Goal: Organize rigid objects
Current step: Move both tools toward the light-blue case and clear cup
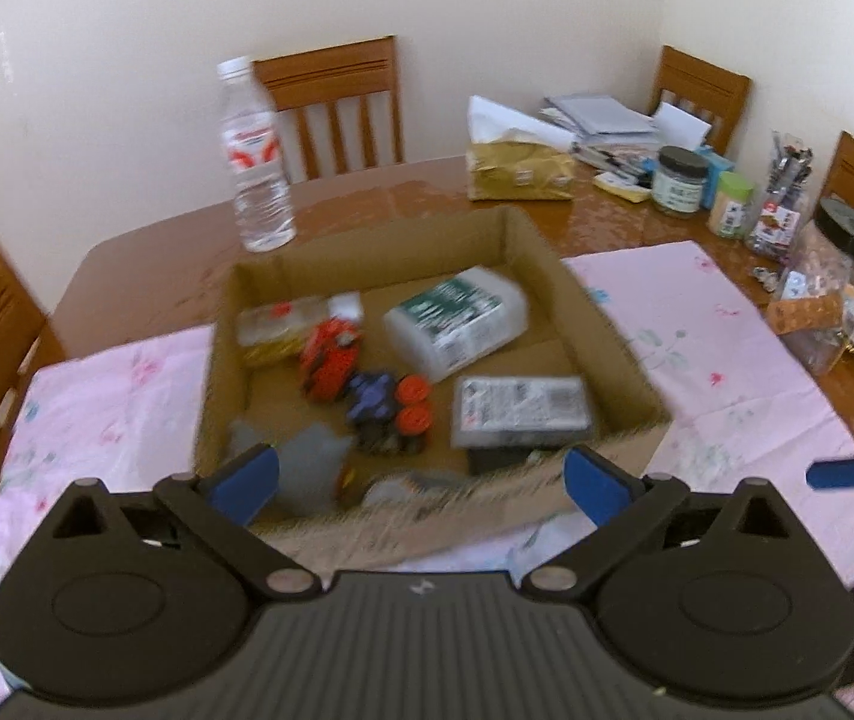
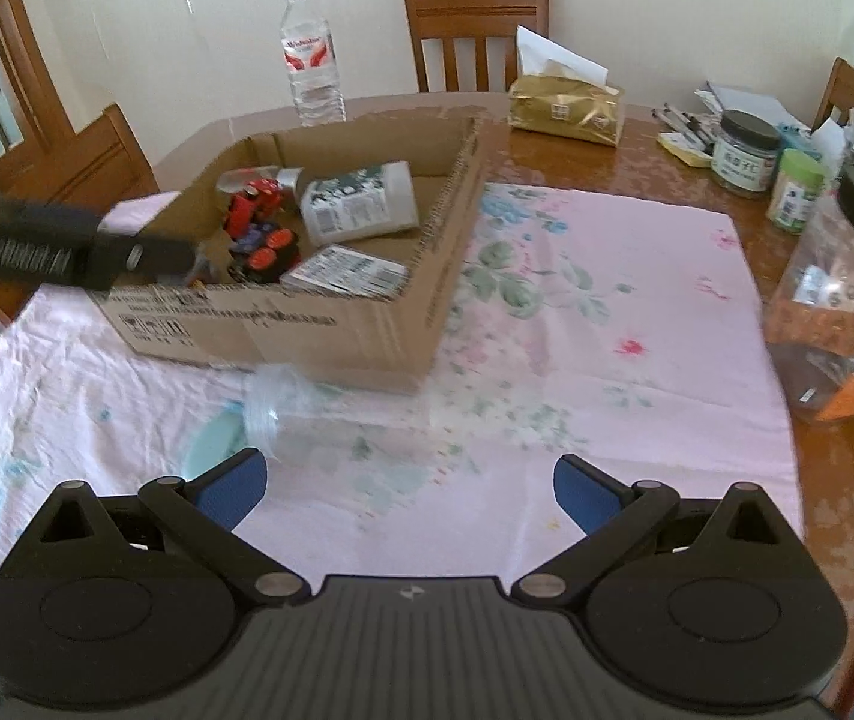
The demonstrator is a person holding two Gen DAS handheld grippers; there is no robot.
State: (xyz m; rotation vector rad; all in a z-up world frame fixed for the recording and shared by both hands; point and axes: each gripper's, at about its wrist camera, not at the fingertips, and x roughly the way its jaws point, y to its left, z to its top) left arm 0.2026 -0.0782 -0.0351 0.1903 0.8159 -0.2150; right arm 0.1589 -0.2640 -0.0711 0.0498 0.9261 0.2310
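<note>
Both grippers were released, jaws wide. Your left gripper [image 1: 420,480] hovered over the near wall of the cardboard box [image 1: 601,324], w/ red toy car [image 1: 330,360] and white container [image 1: 457,324] inside. Only right wrist view showed the clear plastic cup [image 2: 288,414] lying on the pink cloth [image 2: 607,312] just beside the box front; your right gripper [image 2: 405,486] was above it. Cloth on the right was free.

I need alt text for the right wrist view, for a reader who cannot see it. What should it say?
The open right claw hovers over a pink floral tablecloth, pointing at a clear plastic cup lying on its side in front of a shallow brown cardboard box. The box holds toy cars and white plastic containers; the left claw reaches over it.
</note>
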